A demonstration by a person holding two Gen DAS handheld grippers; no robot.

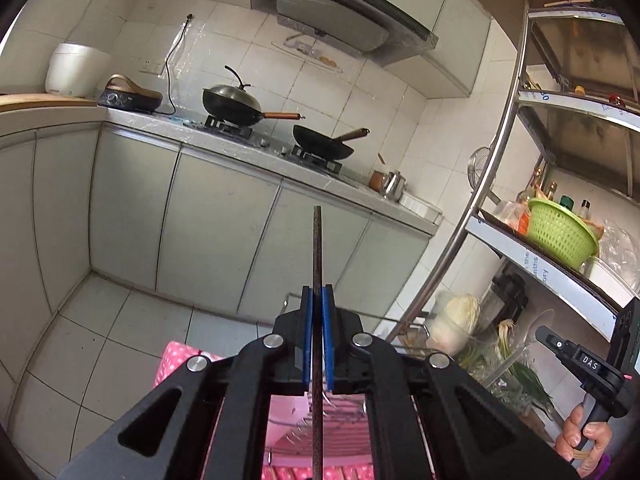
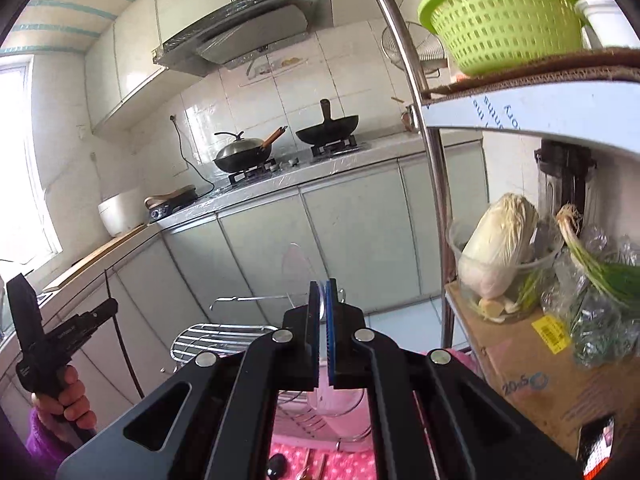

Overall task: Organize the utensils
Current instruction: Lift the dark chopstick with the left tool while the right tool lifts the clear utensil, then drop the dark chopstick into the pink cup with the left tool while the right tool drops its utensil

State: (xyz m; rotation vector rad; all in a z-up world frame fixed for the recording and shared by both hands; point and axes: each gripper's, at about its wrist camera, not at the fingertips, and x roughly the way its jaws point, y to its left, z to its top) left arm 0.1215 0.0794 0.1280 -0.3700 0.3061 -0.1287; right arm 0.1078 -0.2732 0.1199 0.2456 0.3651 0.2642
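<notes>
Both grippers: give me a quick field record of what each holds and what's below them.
left gripper: shut on thin dark plate, seen edge-on, upright
right gripper: shut on clear plate, upright
below: wire dish rack on pink dotted cloth
right side: metal shelf with green basket, cabbage
background: two woks on stove

A home kitchen: 2 woks (image 1: 240, 106) on a gas stove (image 2: 296, 162), range hood (image 1: 340, 12) above

Open floor (image 1: 132, 320) lies ahead of both claws; the wire rack (image 2: 224, 336) stands below, the steel shelf post (image 2: 434, 184) close on the right.
</notes>
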